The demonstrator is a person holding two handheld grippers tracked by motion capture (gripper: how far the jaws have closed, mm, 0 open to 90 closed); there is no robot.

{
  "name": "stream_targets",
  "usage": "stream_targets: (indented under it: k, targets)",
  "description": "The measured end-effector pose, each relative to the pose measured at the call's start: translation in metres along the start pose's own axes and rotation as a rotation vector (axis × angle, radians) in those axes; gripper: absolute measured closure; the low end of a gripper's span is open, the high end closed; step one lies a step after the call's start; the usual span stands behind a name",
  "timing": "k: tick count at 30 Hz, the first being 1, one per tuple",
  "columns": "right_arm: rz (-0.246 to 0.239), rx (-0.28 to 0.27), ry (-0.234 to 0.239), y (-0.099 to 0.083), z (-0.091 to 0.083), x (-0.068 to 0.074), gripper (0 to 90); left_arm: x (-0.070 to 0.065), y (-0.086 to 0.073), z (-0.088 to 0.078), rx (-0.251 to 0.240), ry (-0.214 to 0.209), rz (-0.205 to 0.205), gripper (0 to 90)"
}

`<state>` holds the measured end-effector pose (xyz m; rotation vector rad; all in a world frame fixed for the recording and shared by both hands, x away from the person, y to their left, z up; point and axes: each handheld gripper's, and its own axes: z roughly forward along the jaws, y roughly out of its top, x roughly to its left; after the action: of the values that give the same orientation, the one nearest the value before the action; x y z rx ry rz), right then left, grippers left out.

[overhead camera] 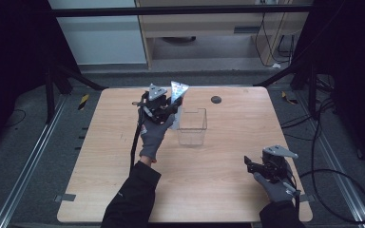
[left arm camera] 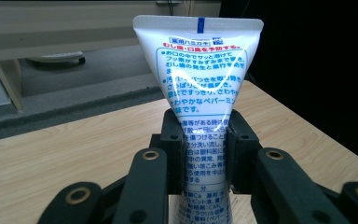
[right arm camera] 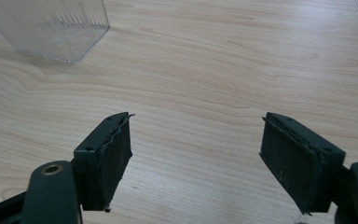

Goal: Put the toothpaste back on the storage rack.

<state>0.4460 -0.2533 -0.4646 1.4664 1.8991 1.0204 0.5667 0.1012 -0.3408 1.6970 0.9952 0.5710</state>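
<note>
Toothpaste tube [left arm camera: 199,79], clamped upright in left gripper [overhead camera: 168,105] near desk's [overhead camera: 228,156] far edge, awaits lowering into clear container [overhead camera: 192,127]; right gripper [right arm camera: 196,158] gapes empty.

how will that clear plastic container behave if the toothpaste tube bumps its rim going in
The clear plastic container looks thin-walled and holds nothing, so it is probably light and could slide or tip on the smooth wooden table. It stands taller than wide, which favours tipping. The toothpaste tube, clamped in the left gripper, looks soft, so it may flex first.

Tube [overhead camera: 178,90] just behind-left of container [overhead camera: 192,127] on table [overhead camera: 228,156]; right gripper [overhead camera: 250,165] well apart, front-right
</note>
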Motion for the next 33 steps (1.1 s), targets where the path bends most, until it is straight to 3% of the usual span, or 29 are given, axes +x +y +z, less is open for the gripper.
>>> stream_targets:
  k: [14, 33]
  targets:
    - [0.002, -0.004, 0.003, 0.0, 0.0, 0.0, 24.3, -0.013, 0.012, 0.026, 0.002, -0.023, 0.014, 72.1]
    - [0.011, -0.001, 0.008, 0.0, 0.0, 0.0, 24.3, -0.016, -0.001, 0.06, 0.027, -0.027, 0.022, 72.0]
